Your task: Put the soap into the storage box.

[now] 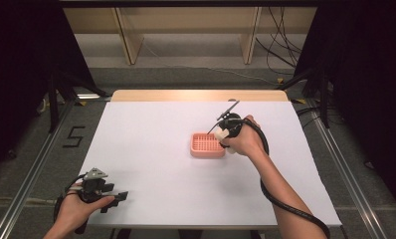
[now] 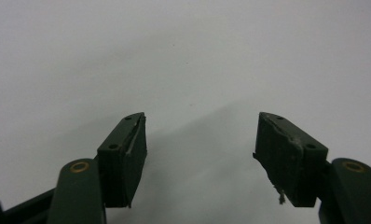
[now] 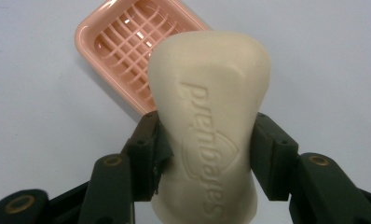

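A cream bar of soap (image 3: pixel 211 121) with embossed lettering is clamped between the jaws of my right gripper (image 3: pixel 207 154). Just beyond it lies a pink soap dish (image 3: pixel 127 46) with a slatted grid bottom. From above, the right gripper (image 1: pixel 225 133) hovers at the right edge of the pink soap dish (image 1: pixel 206 145), the pale soap (image 1: pixel 221 134) just showing under the hand. My left gripper (image 1: pixel 117 198) rests near the table's front left corner; in its own view the left gripper (image 2: pixel 200 154) stands open over bare white surface.
The white table sheet (image 1: pixel 151 149) has wide free room left of and in front of the dish. A wooden table edge (image 1: pixel 196 94) runs along the back. A black cable (image 1: pixel 285 204) trails along the right forearm.
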`<state>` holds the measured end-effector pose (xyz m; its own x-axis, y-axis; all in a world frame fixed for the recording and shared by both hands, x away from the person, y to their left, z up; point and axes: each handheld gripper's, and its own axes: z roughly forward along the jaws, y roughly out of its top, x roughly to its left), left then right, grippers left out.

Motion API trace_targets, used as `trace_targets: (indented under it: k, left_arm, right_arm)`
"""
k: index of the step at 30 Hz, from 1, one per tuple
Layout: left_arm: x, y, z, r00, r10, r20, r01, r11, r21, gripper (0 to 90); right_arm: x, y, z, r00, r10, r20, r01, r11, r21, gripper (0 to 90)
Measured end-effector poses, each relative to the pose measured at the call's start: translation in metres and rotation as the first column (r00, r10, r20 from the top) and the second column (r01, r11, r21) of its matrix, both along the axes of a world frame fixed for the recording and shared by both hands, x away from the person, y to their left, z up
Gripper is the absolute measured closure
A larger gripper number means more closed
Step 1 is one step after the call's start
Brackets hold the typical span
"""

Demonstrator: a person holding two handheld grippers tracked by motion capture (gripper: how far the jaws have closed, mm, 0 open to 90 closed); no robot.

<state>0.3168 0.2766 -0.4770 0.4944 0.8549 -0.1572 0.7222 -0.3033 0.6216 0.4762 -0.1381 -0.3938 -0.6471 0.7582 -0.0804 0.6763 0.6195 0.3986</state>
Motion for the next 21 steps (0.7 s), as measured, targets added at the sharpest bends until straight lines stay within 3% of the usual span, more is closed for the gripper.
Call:
trace_targets:
  k: [2,14,19,21]
  left_arm:
    - [-0.0008,-0.0004,0.0007,1.0,0.007,0.002,-0.007,0.9999,0.014,33.5]
    - [-0.0001,0.0002,0.0003,1.0,0.002,0.001,-0.002,1.0,0.002,33.5]
    - [-0.0001,0.0005,0.0005,1.0,0.0,0.003,0.0,1.0,0.003,33.5]
    - [-0.0001,0.0003,0.0005,1.0,-0.001,0.001,0.001,1.0,0.001,33.5]
  right_arm:
    - [0.0002,0.0008,-0.0001,1.0,-0.002,0.007,0.002,1.0,-0.002,50.4]
    - [0.0026,0.006,0.0006,1.0,0.005,0.007,-0.005,1.0,0.002,50.4]
    - [0.0062,0.0082,0.0008,0.9993,0.036,0.014,-0.035,0.999,-0.007,50.4]
    - [0.0048,0.0096,0.0011,0.9998,0.015,0.015,-0.015,1.0,0.002,50.4]
